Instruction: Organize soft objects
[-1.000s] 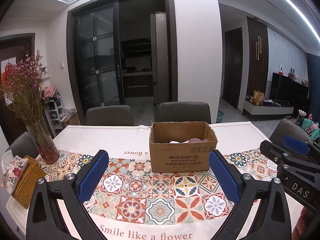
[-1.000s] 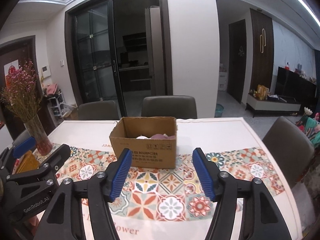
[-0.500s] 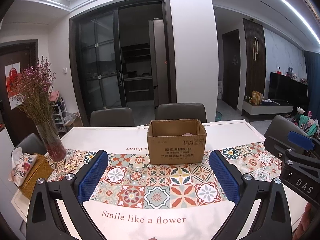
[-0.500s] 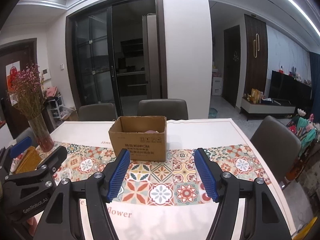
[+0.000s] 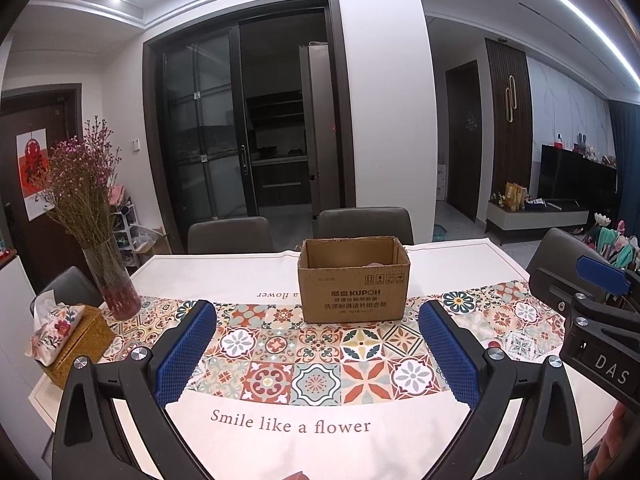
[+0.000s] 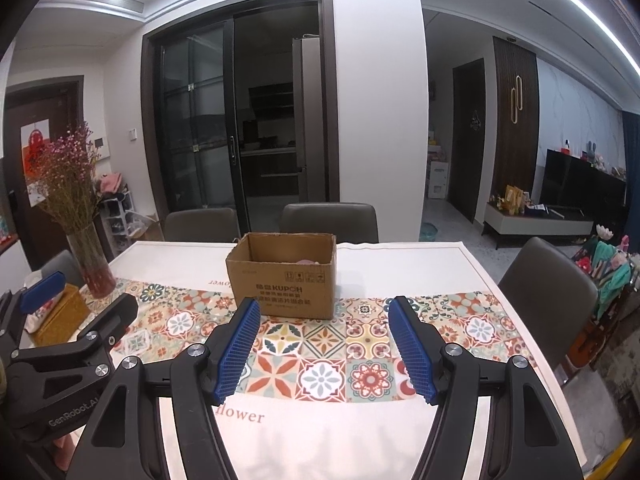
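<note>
Both blue-padded black grippers, left gripper (image 5: 316, 354) and right gripper (image 6: 324, 346), gape wide, holding nothing. Beyond them, mid-table, an open brown cardboard box (image 6: 284, 280) holds pink soft items (image 6: 306, 261) (likely light, squashable; pinch the bulk)

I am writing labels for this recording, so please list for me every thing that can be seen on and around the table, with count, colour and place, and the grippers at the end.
cardboard box: one, brown, open top, middle of the table
soft object: a pink bit inside the box; count unclear
tablecloth: one, white with a coloured tile band
vase: one, clear glass, dried pink flowers, table's left side
tissue box: one, woven tan, floral cover, left edge
chairs: four visible, grey, around the table
left gripper: blue pads, open, empty
right gripper: blue pads, open, empty
</note>
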The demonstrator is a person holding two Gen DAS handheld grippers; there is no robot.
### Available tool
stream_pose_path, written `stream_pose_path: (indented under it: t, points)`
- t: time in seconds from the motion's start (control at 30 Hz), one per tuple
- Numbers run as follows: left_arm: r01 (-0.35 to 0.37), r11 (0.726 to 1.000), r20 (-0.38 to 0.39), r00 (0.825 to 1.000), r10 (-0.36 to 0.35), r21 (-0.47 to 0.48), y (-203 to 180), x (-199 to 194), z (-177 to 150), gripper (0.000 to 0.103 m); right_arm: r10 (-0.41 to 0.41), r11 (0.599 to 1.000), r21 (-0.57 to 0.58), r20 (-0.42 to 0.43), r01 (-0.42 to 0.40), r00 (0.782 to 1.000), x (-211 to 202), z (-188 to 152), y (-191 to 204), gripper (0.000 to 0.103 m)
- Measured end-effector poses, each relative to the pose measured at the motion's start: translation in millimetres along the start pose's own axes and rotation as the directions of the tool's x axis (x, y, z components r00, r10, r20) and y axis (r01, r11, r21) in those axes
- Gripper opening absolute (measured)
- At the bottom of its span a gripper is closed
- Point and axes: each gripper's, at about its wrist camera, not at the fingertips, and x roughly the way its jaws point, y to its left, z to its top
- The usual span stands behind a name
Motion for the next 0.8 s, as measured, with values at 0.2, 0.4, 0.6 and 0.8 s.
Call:
stream_pose_path:
  t: [0.2,0.4,0.6,0.8]
  points:
    - [-0.006,1.0,0.01,1.0,0.006,0.004,-2.1,-5.2,-2.1,0.103,0.006,1.0,0.008,-0.001,-0.006,1.0,-4.2,-2.2,-1.9,0.068]
    - [-0.005,1.0,0.015,1.0,0.005,0.007,-1.2,-6.0,-2.8,0.103,0.008,1.0,0.011,-0.001,-0.008,1.0,-6.0,-3.9,-1.1,0.068]
    - [-0.006,1.0,0.014,1.0,0.006,0.006,-0.1,-7.9,-5.0,0.103,0.009,1.0,0.014,-0.006,-0.009,1.0,-7.9,-5.5,-1.1,0.068]
    - [-0.005,1.0,0.014,1.0,0.005,0.002,1.5,-8.1,-5.7,0.103,0.011,1.0,0.012,-0.011,-0.011,1.0,-5.0,-7.0,0.5,0.068]
